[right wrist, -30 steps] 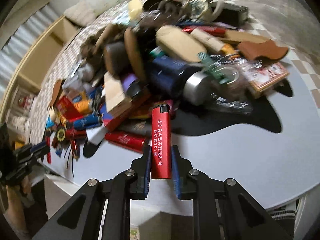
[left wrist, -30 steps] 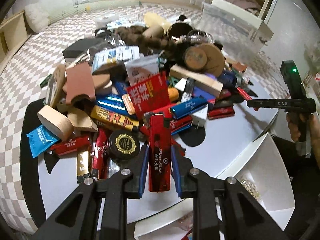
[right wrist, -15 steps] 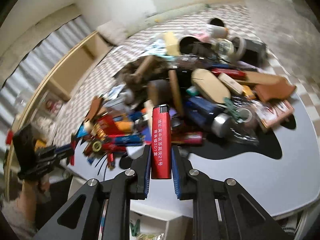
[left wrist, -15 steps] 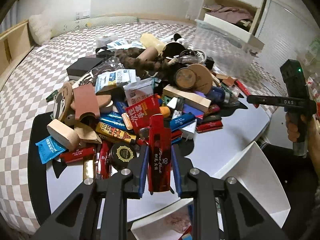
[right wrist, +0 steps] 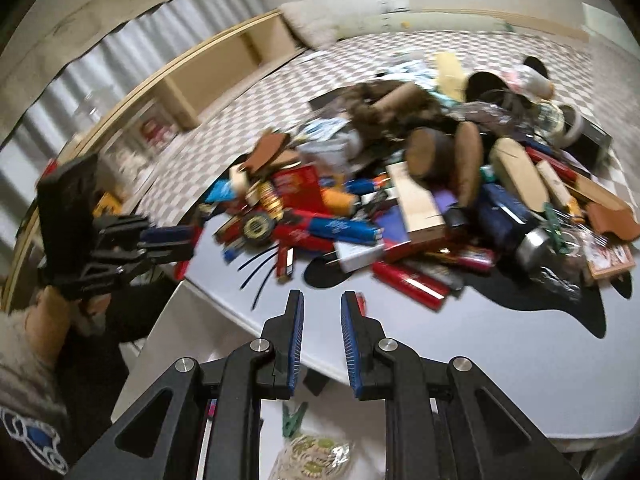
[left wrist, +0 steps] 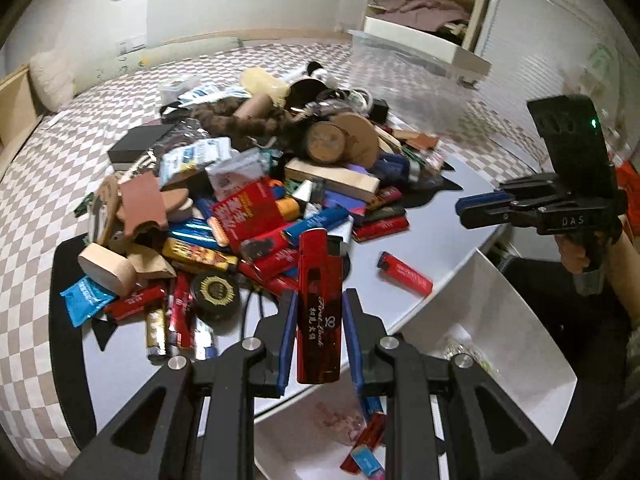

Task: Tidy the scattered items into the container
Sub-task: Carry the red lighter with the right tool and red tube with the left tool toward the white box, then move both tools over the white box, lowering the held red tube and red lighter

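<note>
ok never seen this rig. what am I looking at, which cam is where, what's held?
No robot arm: a person holds a two-finger tool in each hand, each with a fisheye camera looking along its fingers. The left view shows the left tool with a dark red lighter between its fingers, above the white bin at the table edge. The right view shows the right tool, open and holding nothing. A pile of lighters, packets and wooden blocks covers the table; one red lighter lies apart. Each view shows the other tool off to the side.

Left claw (left wrist: 319, 312) parted and raised; right claw (right wrist: 321, 308) gapes empty.
</note>
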{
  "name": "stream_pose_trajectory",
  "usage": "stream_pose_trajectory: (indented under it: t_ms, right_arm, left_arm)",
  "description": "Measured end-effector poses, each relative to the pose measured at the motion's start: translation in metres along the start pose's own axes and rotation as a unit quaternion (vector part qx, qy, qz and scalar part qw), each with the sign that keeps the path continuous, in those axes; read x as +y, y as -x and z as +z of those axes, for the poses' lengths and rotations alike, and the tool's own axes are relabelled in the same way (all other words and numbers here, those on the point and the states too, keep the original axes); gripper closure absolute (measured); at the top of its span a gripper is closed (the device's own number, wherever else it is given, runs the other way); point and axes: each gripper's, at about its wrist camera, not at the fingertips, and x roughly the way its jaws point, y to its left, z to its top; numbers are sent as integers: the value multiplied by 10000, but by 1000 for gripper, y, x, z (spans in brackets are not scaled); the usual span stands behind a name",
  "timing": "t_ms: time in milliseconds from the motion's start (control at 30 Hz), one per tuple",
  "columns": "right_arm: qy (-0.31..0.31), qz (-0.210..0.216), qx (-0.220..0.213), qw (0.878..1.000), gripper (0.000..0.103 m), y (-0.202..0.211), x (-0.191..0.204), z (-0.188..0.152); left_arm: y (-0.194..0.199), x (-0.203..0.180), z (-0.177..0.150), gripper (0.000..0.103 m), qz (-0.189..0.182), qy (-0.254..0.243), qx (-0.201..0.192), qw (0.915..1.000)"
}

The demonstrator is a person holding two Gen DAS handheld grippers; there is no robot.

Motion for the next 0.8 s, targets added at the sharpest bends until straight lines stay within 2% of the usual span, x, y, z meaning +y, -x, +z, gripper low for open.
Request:
stream_pose_trajectory:
  t_ms: [200, 500, 800]
  right_arm:
    - [243, -37, 308, 9992, 83, -13, 12, -7]
    - [221, -321, 722, 9966, 83, -45, 3, -7]
    - [566, -578, 1367, 9873, 83, -90, 11, 1]
  left_arm:
    - [-7, -13, -7, 80, -189, -131, 169, 9996]
    - [-12, -22, -9, 80, -355, -141, 295, 9988]
    - [-8, -26, -10, 80, -429, -163, 296, 9985]
